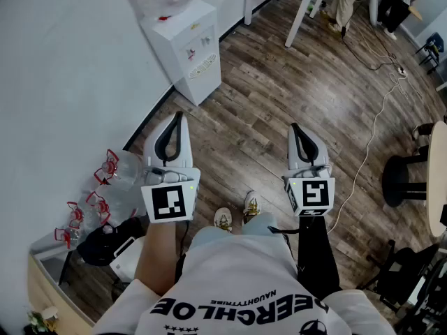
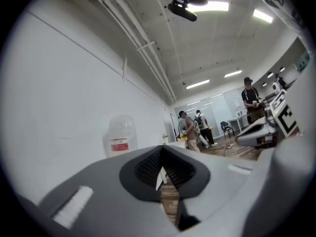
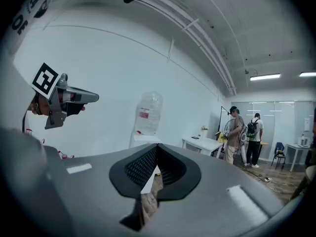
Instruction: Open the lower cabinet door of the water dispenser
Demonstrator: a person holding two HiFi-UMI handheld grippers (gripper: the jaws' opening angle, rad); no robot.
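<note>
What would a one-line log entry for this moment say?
phase: before contact | left gripper: shut, empty | right gripper: shut, empty | water dispenser: ahead by wall, untouched

The floor [image 1: 279, 110] is dark wood plank, running up to a white wall on the left. A white dispenser [image 1: 190, 54] stands on it with its back to that wall. Nearer along the wall, clear bottles [image 1: 120, 170] with red caps lie in a loose cluster, and a black bag [image 1: 103, 243] sits just beside them. White table legs [image 1: 299, 16] stand at the far end. A pale cable [image 1: 370, 142] snakes across the planks on the right, near a black stool [image 1: 401, 180]. The person's shoes [image 1: 234, 216] are planted side by side at the middle.
</note>
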